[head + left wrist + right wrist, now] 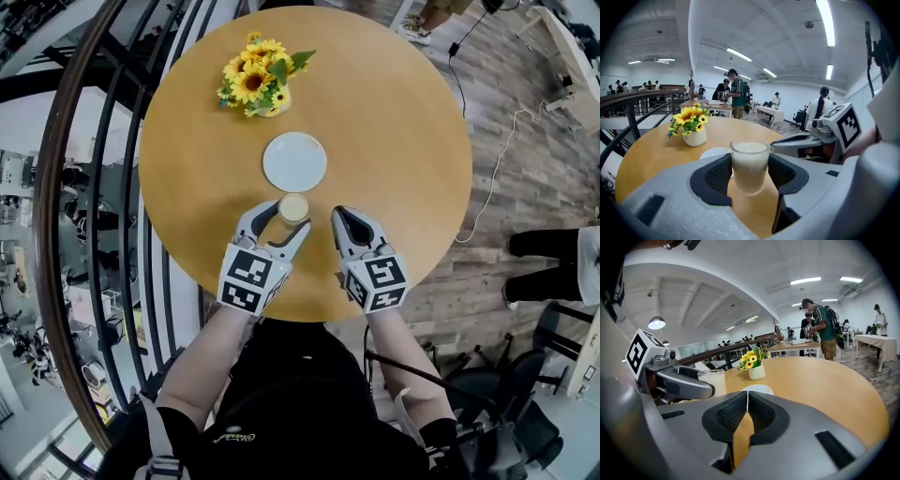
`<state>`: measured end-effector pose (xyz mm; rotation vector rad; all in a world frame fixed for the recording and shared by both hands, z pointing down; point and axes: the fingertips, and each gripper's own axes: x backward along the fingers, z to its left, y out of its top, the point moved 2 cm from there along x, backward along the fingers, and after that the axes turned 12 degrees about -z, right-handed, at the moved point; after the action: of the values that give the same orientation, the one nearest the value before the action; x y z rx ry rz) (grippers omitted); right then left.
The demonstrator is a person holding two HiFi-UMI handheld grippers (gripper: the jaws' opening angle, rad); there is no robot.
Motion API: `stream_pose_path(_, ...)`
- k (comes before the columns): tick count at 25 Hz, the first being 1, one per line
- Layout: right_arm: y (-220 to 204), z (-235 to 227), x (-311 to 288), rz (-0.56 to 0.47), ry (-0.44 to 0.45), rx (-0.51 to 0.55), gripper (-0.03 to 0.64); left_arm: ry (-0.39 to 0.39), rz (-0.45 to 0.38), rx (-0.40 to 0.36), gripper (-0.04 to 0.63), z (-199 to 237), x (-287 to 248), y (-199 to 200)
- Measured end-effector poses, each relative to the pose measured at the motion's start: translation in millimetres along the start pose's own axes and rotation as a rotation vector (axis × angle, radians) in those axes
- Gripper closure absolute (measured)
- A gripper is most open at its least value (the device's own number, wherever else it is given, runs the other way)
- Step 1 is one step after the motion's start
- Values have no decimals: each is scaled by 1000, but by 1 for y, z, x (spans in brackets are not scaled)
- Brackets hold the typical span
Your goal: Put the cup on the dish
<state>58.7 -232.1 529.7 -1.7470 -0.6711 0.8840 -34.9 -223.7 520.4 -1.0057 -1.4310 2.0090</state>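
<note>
Item 1 — vase of sunflowers (255,82), upper left of the round table (403,159) in the head view.

Item 2 — my left gripper (281,219), lower centre-left. Its jaws are spread, not clamped, and the cup (293,208) of pale drink stands upright on the wood between the pads.

Item 3 — white dish (294,161), centre of frame, just above the cup and apart from it.

Item 4 — my right gripper (342,217), right of the cup. Its jaws are pressed together, gripping nothing.
</note>
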Motion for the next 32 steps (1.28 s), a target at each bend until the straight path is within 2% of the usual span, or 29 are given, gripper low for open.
stream_pose_path(7,-2,-9,-28,2,-4,8,611,20,1,14,354,20,-21,-4)
stream_pose_path(18,-3,-17,-58,8,-3,16,610,85,28,-1,354,85,-90,-8)
stream_pose_path(32,-15,-29,-59,28,-27,-19,611,82,100,-18,355,102,-131,-32)
